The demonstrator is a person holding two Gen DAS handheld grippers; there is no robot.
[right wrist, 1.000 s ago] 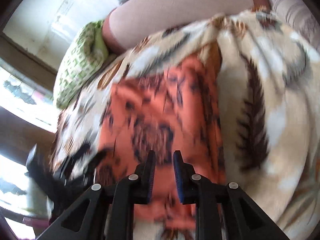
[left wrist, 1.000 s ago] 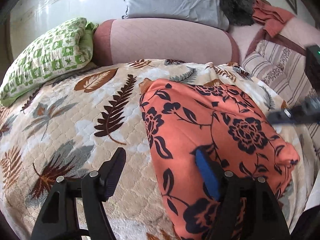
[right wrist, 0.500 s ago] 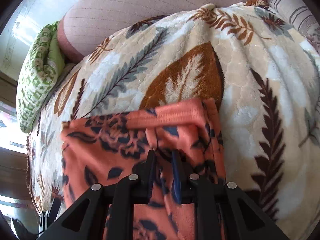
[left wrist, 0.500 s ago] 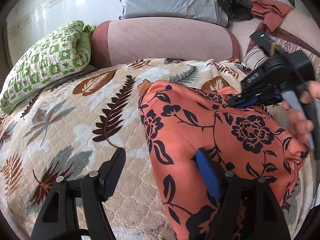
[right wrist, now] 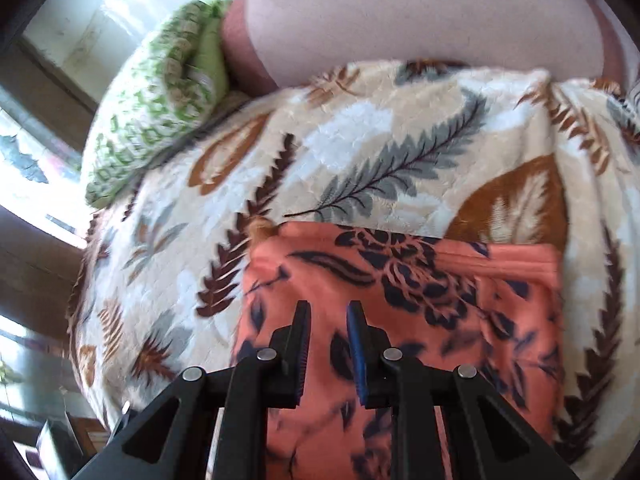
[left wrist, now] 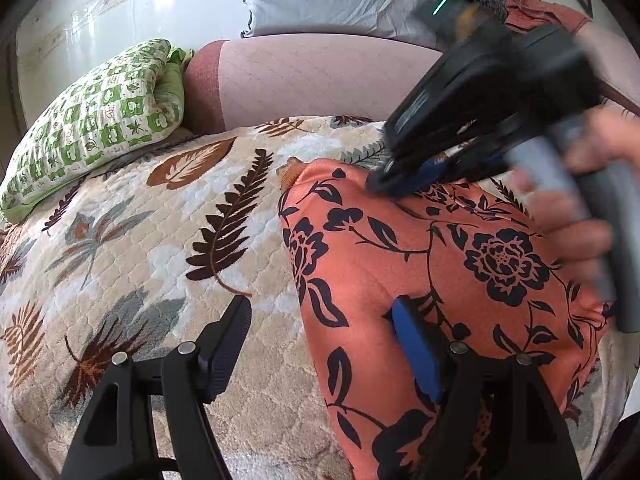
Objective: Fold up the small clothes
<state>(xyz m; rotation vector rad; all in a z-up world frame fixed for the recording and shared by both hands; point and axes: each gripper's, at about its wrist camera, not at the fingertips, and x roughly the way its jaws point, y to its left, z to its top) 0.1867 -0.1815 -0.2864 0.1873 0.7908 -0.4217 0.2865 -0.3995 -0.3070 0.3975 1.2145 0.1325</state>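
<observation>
The orange flowered garment (left wrist: pixel 420 264) lies on the leaf-patterned blanket (left wrist: pixel 152 240) that covers the bed, already doubled over on itself, with its stitched hem (right wrist: pixel 504 258) along the far edge in the right wrist view.

The left gripper (left wrist: pixel 324 344) is spread wide and grasps nothing. One of its fingers (left wrist: pixel 416 352) rests on the cloth near the fold's near edge, the other hangs over bare blanket.

The right gripper (right wrist: pixel 328 332) sits above the far part of the garment with its fingers parted by a narrow gap, and no cloth shows between them in its own view. In the left wrist view its tips look to be at the cloth near the far corner, but blur hides whether they touch it.

The main risks, as I judge them:
- If the right gripper closes where it is, it may pinch only the top layer, and the fold opens when lifted.
- It may also catch the fluffy blanket along with the cloth and drag it up.
- The left gripper's single resting finger pins little; a pull from the far side could slide the whole garment, skewing its edges.
- The soft, thin cloth sags easily, so a lift from one corner would likely bunch it rather than turn it over neatly.
</observation>
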